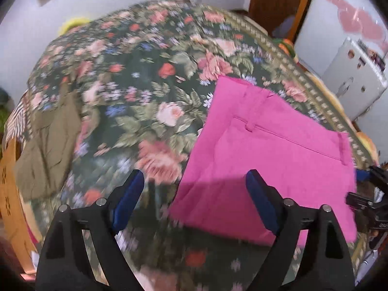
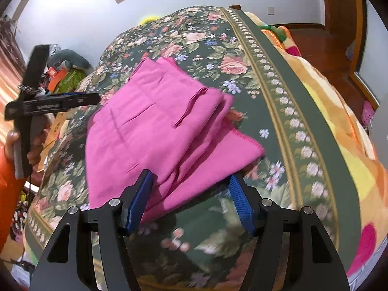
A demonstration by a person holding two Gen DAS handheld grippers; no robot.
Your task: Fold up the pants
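Observation:
The pink pants (image 1: 266, 150) lie folded into a thick stack on the flowered bedspread (image 1: 145, 84). My left gripper (image 1: 195, 177) hovers open above the stack's near left corner, its blue pads wide apart and gripping nothing. In the right wrist view the pants (image 2: 150, 121) reach down between my right gripper's (image 2: 190, 176) blue pads. Its jaws are shut on the stack's near edge, which is raised a little off the bedspread (image 2: 242, 48). The left gripper (image 2: 94, 98), held by a hand, shows at the left of that view.
An olive garment (image 1: 48, 140) lies at the bed's left edge beside a cardboard box (image 1: 9, 194). An orange and yellow blanket (image 2: 327, 121) hangs over the bed's right side. A white appliance (image 1: 351, 84) stands beyond the bed, and cluttered items (image 2: 63, 72) sit at its far left.

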